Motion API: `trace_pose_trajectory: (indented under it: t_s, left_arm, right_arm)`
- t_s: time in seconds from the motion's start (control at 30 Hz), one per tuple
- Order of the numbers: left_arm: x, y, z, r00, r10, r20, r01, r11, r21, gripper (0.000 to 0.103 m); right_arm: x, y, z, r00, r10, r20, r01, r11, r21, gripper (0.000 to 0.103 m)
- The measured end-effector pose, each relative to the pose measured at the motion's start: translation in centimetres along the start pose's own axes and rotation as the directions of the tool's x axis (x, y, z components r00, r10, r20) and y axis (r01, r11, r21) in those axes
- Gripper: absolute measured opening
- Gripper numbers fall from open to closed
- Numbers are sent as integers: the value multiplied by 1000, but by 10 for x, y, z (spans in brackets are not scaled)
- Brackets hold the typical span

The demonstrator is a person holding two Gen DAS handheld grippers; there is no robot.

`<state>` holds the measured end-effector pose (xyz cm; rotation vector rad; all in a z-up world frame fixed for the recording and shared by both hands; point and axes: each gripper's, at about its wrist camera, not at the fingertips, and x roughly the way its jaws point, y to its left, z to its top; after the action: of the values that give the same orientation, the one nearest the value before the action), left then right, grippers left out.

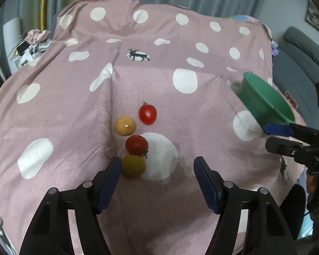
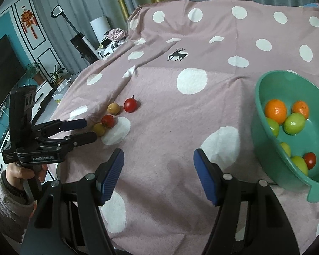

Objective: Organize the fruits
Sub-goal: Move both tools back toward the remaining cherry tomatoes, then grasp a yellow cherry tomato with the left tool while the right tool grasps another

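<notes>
- Pink cloth (image 1: 74, 110) with white dots and small deer prints covers the surface in the left wrist view. Four small fruits lie together near its middle: a red tomato (image 1: 147, 114) farthest off, a tan round fruit (image 1: 125, 125) beside it, a second red tomato (image 1: 137, 145) nearer, and an olive-yellow fruit (image 1: 133, 165) touching that one.
- The left gripper (image 1: 157, 177) hangs over the cloth with jaws apart; its left pad sits just beside the olive-yellow fruit, and nothing is clamped.
- At the cloth's right edge the green bowl (image 1: 263, 97) shows only its outer wall, tilted; the right gripper's blue pad appears just below the rim.
- Only the right wrist view looks into the green bowl (image 2: 265, 127): two oranges (image 2: 275, 110), several green fruits (image 2: 294, 123) and one small tomato (image 2: 310, 160) lie inside.
- The right gripper (image 2: 158, 175) is spread over bare cloth, holding nothing, with the bowl off to its right.
- A sleeved hand (image 2: 21, 174) holding the left gripper shows here too, at the left.
</notes>
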<state>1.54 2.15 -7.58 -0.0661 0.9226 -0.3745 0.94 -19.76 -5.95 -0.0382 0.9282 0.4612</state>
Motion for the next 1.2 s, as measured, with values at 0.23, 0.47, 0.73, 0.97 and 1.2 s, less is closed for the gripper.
trace_pose_trajectory:
  t_s: [0.23,0.47,0.73,0.97,1.2]
  left_arm:
    - [12,1,9,998,56,-34,-55,997,46,48]
    - [22,6,13,989,131,-61,-125,988,91,46]
    - [29,6,19,984,157,-87,-142,977,161,41]
    - [32,5,23,980,161,-113,-134,967,218,41]
    - [43,-4,24,978,155,-136,-122,966,228,39]
  right_arm:
    - [10,2,1,1000,20,-21,-20,1000,-5,68]
    - [14,0,1,999,26,-29,-27,1000,-4,68]
    - [15,0,7,999,22,-31,-23,1000,-12,68]
    - [13,1,9,999,25,-25,-26,1000,-15,68]
    - [11,2,10,999,30,-21,-30,999,-18,68]
